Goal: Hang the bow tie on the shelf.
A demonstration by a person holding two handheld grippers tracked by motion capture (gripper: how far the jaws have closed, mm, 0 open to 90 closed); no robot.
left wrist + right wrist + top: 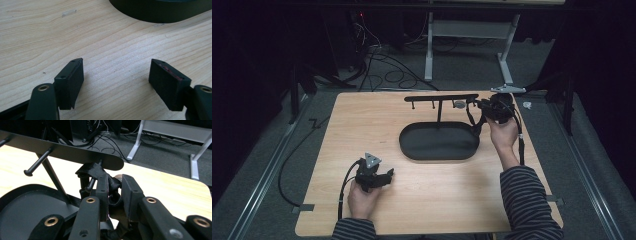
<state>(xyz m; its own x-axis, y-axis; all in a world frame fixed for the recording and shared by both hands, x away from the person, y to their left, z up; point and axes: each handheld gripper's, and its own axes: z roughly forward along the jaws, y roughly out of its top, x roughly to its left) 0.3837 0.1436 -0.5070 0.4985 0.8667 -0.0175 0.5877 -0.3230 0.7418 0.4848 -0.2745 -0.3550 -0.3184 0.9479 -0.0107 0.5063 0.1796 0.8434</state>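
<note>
A black rack with a flat top bar [442, 98] and short pegs stands on an oval black tray [439, 150] at the table's middle back. A black strap [93, 171] is looped over the peg [91, 183] at the bar's right end [110, 161] and hangs down [473, 120] beside the tray. My right gripper [484, 106] is at that end; its jaws [115, 180] stand slightly apart with the strap between them, open. My left gripper [387, 175] rests low over bare wood at the front left, open and empty [116, 63].
The tray's dark wall [160, 12] lies just ahead of the left gripper. A bit of clear tape [68, 12] is stuck on the wood. Beyond the table's far edge are floor cables [387, 70] and white desk legs [507, 65]. A small white object [527, 105] lies past the right edge.
</note>
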